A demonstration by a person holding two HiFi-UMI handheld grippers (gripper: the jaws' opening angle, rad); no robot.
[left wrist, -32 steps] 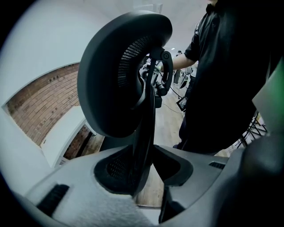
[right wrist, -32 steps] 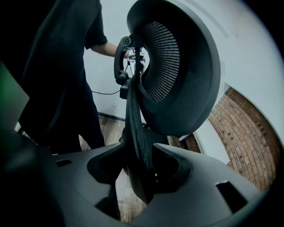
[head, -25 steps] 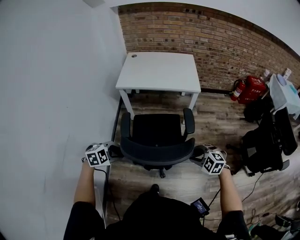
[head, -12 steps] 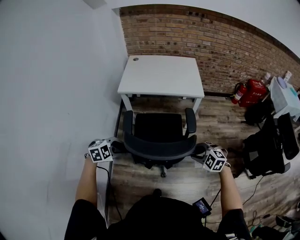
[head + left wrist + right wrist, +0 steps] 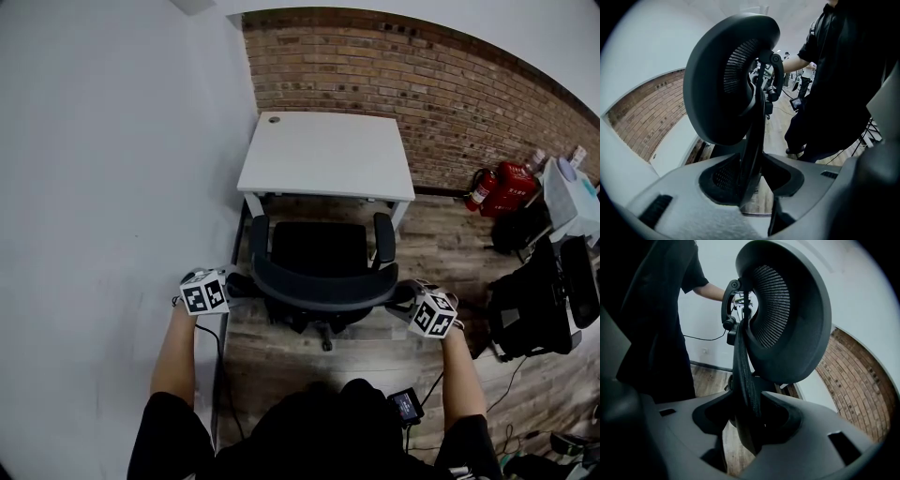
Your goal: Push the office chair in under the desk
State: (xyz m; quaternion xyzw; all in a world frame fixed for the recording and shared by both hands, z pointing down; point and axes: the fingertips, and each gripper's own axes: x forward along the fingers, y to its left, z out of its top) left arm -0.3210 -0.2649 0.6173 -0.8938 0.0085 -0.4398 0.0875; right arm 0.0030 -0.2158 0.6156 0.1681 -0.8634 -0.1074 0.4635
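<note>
Two grips hold the office chair [image 5: 321, 251] by its backrest: left claw [image 5: 236, 285] clamped on one side edge, right claw [image 5: 401, 298] on the other. The seat faces the white surface [image 5: 328, 155], seemingly just reaching its front edge.

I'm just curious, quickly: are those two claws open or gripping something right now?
Left gripper: closed on the left edge of the chair backrest.
Right gripper: closed on its right edge.
</note>
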